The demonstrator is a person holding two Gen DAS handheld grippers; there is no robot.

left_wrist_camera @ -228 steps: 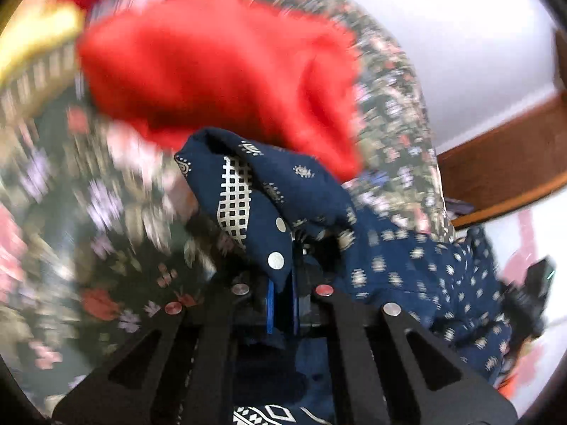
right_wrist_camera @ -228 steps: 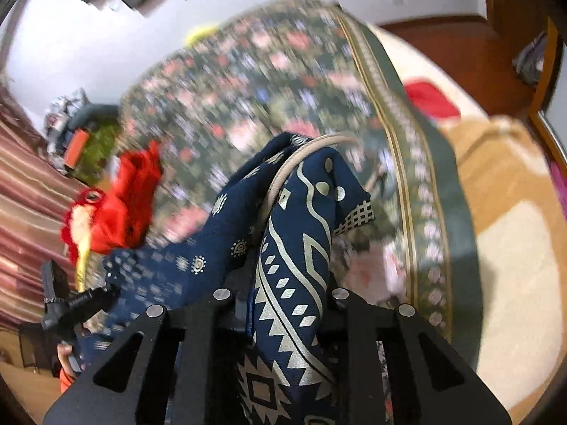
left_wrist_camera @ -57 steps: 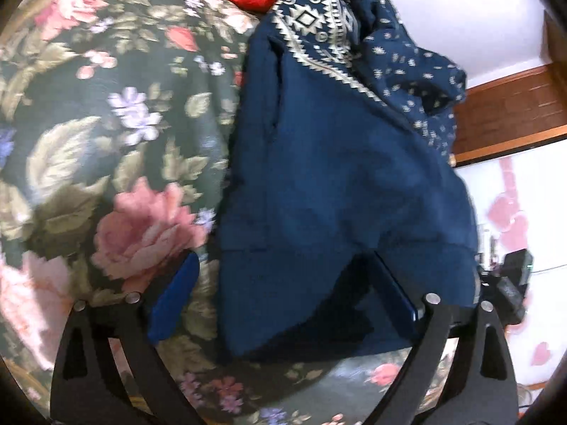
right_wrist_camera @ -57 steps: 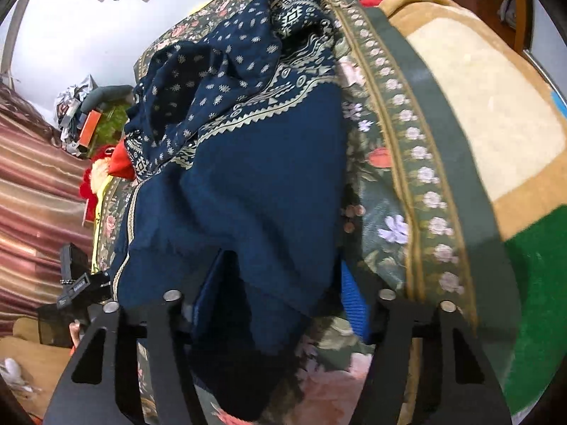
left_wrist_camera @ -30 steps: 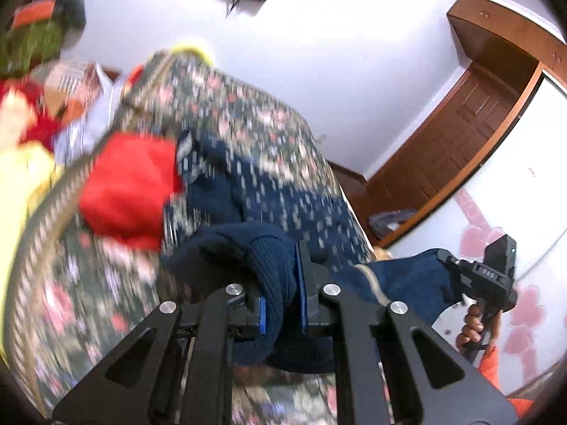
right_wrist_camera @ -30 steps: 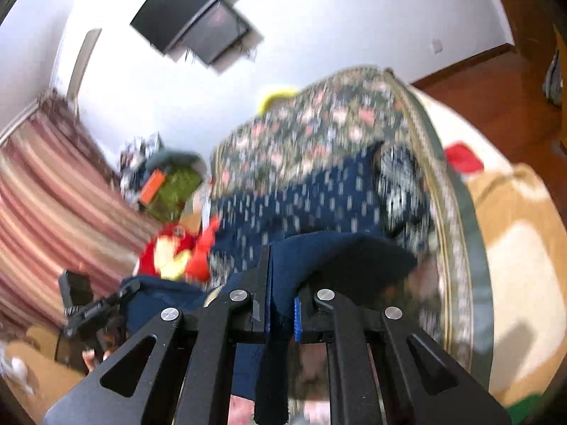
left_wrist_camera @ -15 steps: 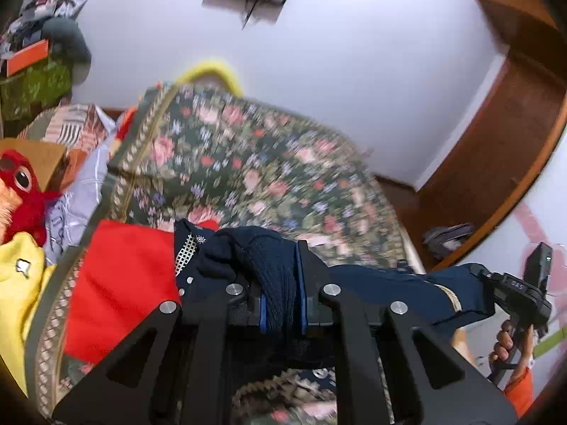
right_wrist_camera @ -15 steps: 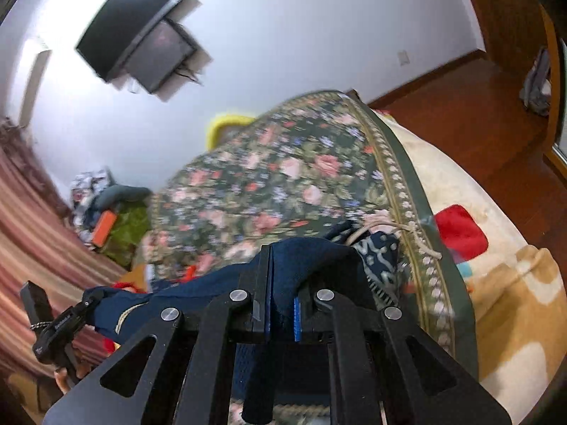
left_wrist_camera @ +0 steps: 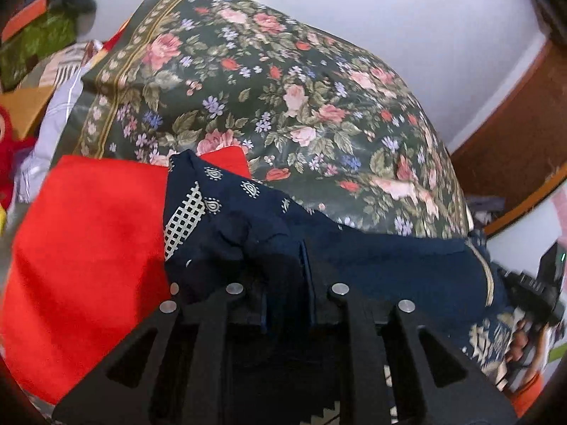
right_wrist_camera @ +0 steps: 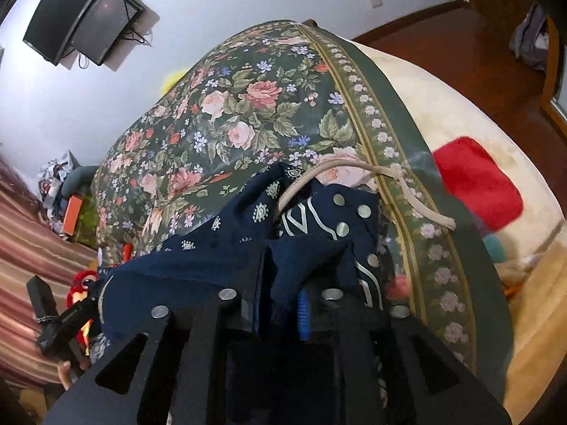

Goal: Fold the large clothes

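A navy patterned garment [left_wrist_camera: 397,265] with white motifs and a beige drawstring [right_wrist_camera: 354,170] hangs stretched between both grippers over a bed with a floral cover [left_wrist_camera: 283,88]. My left gripper [left_wrist_camera: 285,283] is shut on one bunched edge of the garment. My right gripper [right_wrist_camera: 281,294] is shut on the other edge [right_wrist_camera: 304,258]. The right gripper shows at the right edge of the left wrist view [left_wrist_camera: 538,290], and the left gripper at the left edge of the right wrist view [right_wrist_camera: 60,322]. The garment's lower part is hidden below the grippers.
A red cloth [left_wrist_camera: 85,248] lies on the bed to the left, under the garment's edge. A cream blanket with a red patch [right_wrist_camera: 478,184] covers the bed's right side. Clutter [left_wrist_camera: 39,35] is piled at the far left. A wall screen [right_wrist_camera: 85,10] hangs behind the bed.
Both grippers closed on the garment's edge, lifted it off the bed and carried it forward. They have now come down lower, toward the floral cover, with the garment still stretched between them.
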